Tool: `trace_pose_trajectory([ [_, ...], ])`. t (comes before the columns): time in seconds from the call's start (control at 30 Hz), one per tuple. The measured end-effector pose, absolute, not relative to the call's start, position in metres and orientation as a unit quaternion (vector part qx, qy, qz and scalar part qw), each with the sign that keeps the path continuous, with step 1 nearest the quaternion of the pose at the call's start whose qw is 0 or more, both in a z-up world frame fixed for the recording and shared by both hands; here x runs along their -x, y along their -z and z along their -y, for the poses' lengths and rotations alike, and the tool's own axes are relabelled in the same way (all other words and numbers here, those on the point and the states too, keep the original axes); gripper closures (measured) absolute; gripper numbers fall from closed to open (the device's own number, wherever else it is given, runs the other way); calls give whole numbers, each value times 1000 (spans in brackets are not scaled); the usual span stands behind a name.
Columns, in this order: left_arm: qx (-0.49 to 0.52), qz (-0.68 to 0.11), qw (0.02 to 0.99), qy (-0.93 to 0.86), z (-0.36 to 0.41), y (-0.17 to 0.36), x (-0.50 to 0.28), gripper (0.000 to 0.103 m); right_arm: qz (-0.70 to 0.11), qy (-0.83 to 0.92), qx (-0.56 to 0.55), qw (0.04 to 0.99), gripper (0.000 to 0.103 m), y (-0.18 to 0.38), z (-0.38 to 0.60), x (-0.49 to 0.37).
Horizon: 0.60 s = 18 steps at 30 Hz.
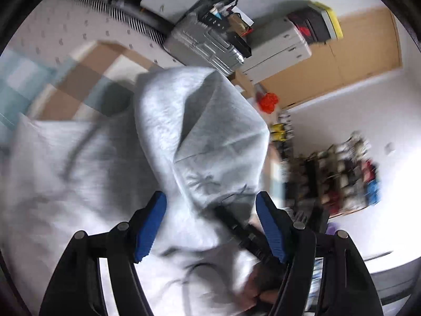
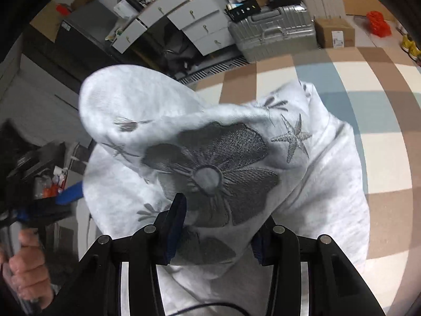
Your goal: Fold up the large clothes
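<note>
A light grey garment [image 1: 200,131], embroidered with a dark flower [image 2: 210,176] and a starfish, is bunched up above a checked mat [image 2: 355,79]. In the right wrist view my right gripper [image 2: 218,234] is shut on a thick fold of it just below the flower, and cloth hides most of both pads. My left gripper [image 1: 210,226] stands open. Cloth runs through the gap, but both blue pad faces show bare. From the right wrist view the left gripper [image 2: 67,197] shows at the cloth's left edge, with a hand [image 2: 26,271] on its handle.
A silver suitcase [image 2: 273,34], white drawers [image 2: 200,23] and a cardboard box [image 2: 334,33] stand beyond the mat's far edge. An orange bag [image 2: 379,23] and yellow shoes lie at the far right. A cluttered shelf [image 1: 339,173] stands to the right in the left wrist view.
</note>
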<state>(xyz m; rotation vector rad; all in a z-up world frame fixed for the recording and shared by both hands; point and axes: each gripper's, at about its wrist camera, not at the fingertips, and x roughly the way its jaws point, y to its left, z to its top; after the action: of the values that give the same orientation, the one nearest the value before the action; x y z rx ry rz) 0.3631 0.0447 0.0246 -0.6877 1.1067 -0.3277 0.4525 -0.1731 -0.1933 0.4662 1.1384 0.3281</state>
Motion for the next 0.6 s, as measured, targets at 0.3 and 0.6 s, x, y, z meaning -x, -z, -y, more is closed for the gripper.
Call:
trace_pose_trajectory([
  [0.3, 302, -525, 780, 157, -28, -21, -373, 15, -532, -172, -265, 785, 42, 188, 190, -436],
  [0.6, 302, -570, 755, 116, -6, 11, -419, 26, -517, -172, -274, 792, 14, 175, 206, -417],
])
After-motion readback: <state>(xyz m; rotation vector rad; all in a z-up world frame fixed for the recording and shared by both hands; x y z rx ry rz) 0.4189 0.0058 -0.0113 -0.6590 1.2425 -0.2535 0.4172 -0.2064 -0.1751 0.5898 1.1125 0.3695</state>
